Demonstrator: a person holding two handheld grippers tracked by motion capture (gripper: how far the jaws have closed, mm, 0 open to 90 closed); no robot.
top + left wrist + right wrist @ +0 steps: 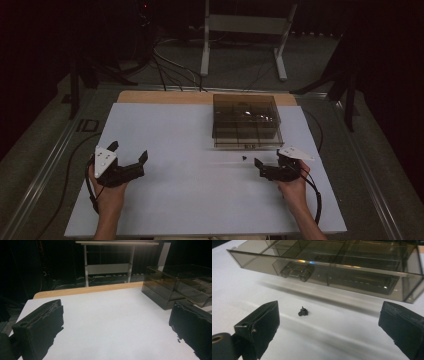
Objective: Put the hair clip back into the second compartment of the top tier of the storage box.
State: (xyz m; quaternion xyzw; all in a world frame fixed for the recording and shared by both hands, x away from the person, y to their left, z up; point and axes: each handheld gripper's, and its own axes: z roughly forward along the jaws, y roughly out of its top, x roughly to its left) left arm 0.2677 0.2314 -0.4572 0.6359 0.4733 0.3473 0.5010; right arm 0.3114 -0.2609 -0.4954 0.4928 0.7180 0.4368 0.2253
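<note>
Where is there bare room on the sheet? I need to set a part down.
The white sheet lies bare between the left tool and the smoked box, and along the near edge. It is crowded at the box front, where a small black piece lies before the right tool.

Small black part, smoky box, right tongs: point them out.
small black part (303,312), right gripper view, its middle
smoky box (245,121), high view, its lid
right tongs (260,167), high view, between the tips

The small black part (303,312) is too tiny to identify.
</note>
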